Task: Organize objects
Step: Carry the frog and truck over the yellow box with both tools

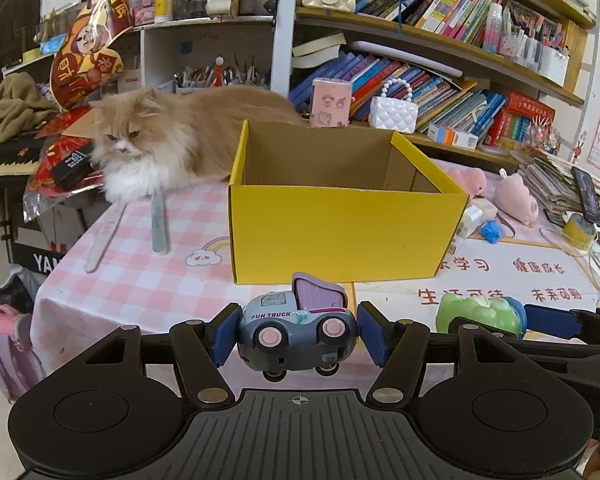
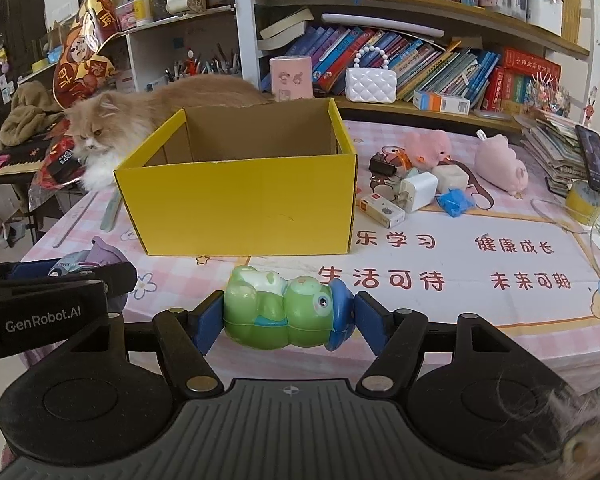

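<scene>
Two toys held in front of the yellow box

The left gripper [image 1: 298, 334] has its jaws clenched on a toy truck [image 1: 298, 330] just before the yellow box [image 1: 340, 204] on the counter [image 1: 140, 280]. The right gripper [image 2: 286, 318] grips a green frog toy [image 2: 286, 314], seemingly lifted clear. A cat [image 1: 172, 136] lies behind the box, to its left.
</scene>
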`<control>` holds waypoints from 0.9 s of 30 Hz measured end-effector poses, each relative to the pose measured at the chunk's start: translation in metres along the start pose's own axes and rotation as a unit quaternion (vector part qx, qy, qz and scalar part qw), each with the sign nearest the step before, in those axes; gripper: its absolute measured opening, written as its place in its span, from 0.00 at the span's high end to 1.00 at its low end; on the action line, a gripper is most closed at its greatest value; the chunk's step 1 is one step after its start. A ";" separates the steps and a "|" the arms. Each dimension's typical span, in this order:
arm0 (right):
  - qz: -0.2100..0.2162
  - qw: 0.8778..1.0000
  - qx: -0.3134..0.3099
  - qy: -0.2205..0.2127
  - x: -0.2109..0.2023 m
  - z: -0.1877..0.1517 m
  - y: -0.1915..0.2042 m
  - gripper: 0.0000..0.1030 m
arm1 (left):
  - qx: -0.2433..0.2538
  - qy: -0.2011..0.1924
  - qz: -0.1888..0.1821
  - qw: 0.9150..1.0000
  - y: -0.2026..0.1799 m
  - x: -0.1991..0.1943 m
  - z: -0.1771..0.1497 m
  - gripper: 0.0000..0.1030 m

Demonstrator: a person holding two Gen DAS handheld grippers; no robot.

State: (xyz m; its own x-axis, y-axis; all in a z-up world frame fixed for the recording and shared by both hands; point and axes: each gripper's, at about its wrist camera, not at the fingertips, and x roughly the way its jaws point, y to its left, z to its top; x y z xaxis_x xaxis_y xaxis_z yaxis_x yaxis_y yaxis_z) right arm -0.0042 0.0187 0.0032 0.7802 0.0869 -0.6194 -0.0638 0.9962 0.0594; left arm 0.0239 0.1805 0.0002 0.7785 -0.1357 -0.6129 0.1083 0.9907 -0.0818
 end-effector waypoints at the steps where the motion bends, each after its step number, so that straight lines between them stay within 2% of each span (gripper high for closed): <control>1: -0.002 1.000 0.000 -0.001 0.000 0.000 0.001 0.35 | 0.000 0.000 -0.001 1.000 0.001 0.000 0.000 0.39; 16: -0.014 1.000 -0.002 -0.006 0.003 0.010 0.008 0.35 | 0.003 -0.010 -0.014 1.000 0.008 0.001 0.008 0.39; 27: -0.006 0.999 -0.026 -0.022 0.013 0.045 0.005 0.35 | -0.004 -0.042 -0.017 0.999 0.006 0.005 0.042 0.39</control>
State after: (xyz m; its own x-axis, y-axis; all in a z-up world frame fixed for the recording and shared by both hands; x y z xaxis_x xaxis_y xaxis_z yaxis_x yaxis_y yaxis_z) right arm 0.0342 0.0247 0.0307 0.8081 0.0756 -0.5842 -0.0860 0.9962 0.0099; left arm 0.0545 0.1854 0.0300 0.8237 -0.1694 -0.5412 0.1310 0.9854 -0.1090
